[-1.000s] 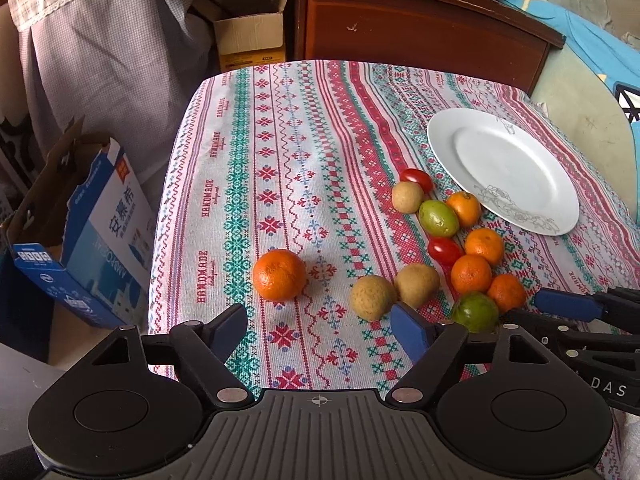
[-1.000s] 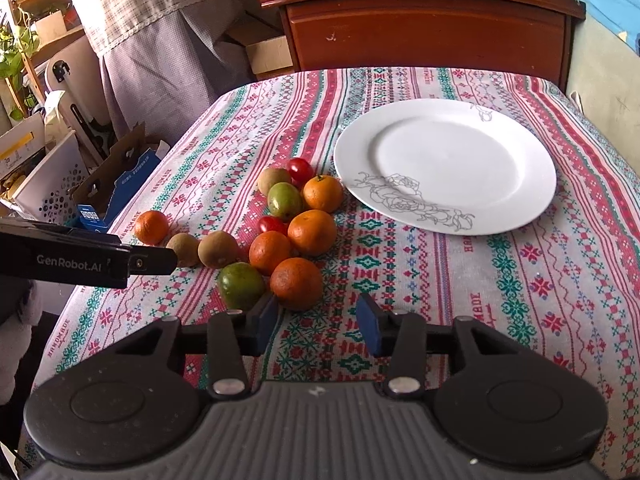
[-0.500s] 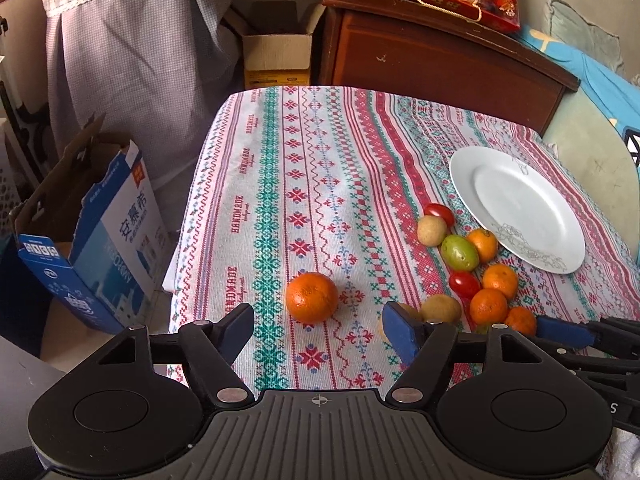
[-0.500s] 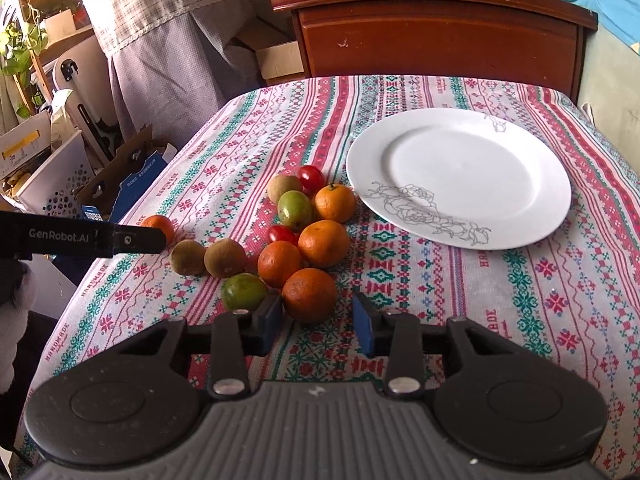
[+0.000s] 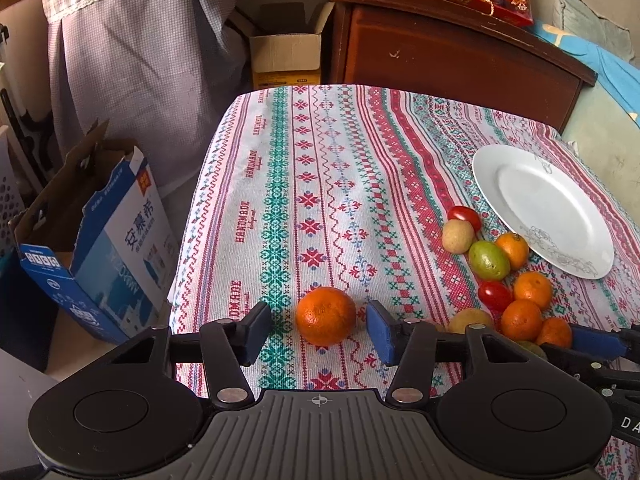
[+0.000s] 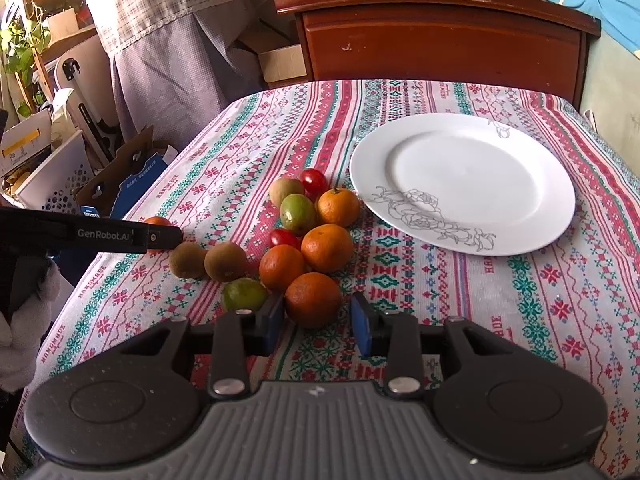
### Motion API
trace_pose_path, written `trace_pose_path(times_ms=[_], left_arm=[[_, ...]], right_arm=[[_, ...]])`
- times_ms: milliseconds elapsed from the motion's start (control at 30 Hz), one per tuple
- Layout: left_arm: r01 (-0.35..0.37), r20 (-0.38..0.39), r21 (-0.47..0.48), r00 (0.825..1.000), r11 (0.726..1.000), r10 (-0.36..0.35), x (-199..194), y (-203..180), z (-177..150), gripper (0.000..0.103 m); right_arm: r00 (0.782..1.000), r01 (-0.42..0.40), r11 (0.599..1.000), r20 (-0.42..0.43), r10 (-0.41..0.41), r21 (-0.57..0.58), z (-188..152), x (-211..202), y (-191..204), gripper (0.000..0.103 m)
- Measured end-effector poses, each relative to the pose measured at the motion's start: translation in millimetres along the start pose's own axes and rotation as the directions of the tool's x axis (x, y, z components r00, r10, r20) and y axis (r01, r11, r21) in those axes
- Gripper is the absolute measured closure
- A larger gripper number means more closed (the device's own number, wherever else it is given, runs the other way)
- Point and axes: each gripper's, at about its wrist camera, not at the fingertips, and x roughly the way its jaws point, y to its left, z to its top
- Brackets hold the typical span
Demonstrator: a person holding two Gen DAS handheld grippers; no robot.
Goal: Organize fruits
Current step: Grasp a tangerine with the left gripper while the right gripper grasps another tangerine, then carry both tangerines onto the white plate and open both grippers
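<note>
A lone orange [image 5: 326, 315] sits on the patterned tablecloth, apart from the rest. My left gripper [image 5: 318, 330] is open, its blue pads on either side of this orange with gaps showing. A cluster of oranges, green fruits, kiwis and cherry tomatoes [image 6: 304, 236] lies left of an empty white plate [image 6: 464, 182]. My right gripper [image 6: 318, 320] is open, its pads flanking the nearest orange [image 6: 313, 299] of the cluster. The plate also shows in the left wrist view [image 5: 544, 208].
A blue and white carton [image 5: 100, 248] stands on the floor left of the table edge. A wooden cabinet [image 6: 440, 32] stands behind the table, with a cardboard box [image 5: 286, 58] beside it. The left gripper's arm [image 6: 92, 234] reaches over the table's left edge.
My left gripper has shifted left, from the kiwis to the lone orange, which now sits between the pads. My right gripper has come closer around the nearest orange of the cluster.
</note>
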Motion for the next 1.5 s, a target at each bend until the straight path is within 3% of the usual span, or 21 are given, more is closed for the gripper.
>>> trace_pose_path(times_ms=[167, 300, 700, 1033, 1233, 1500], left_arm=[[-0.01, 0.007, 0.019, 1.0, 1.0, 0.01, 0.9, -2.2, -1.0, 0.061], [-0.003, 0.011, 0.031, 1.0, 1.0, 0.003, 0.9, -4.2, -2.0, 0.074], [0.01, 0.044, -0.001, 0.999, 1.0, -0.01, -10.0, -9.6, 5.1, 0.075], [0.123, 0.087, 0.022, 0.988, 0.992, -0.124, -27.6, -41.4, 26.6, 0.075], [0.225, 0.053, 0.011, 0.973, 0.974, -0.226, -17.0, -72.5, 52.0, 0.075], [0.28, 0.011, 0.068, 0.96, 0.958, -0.281, 15.8, -115.5, 61.9, 0.075]], right_arm=[[1.0, -0.004, 1.0, -0.001, 0.004, 0.002, -0.4, -0.6, 0.5, 0.072], [1.0, -0.007, 1.0, -0.003, 0.007, 0.006, -0.7, -1.2, -0.3, 0.072], [1.0, -0.003, 0.998, 0.018, 0.002, 0.06, 4.5, -9.5, -9.4, 0.072], [0.997, 0.02, 0.995, 0.077, -0.028, 0.102, 30.4, -26.2, -29.7, 0.073], [0.996, 0.049, 0.993, 0.067, -0.056, 0.104, 57.8, -28.4, -60.0, 0.073], [0.994, 0.101, 0.973, 0.02, -0.108, 0.207, 55.4, -12.2, -93.3, 0.073]])
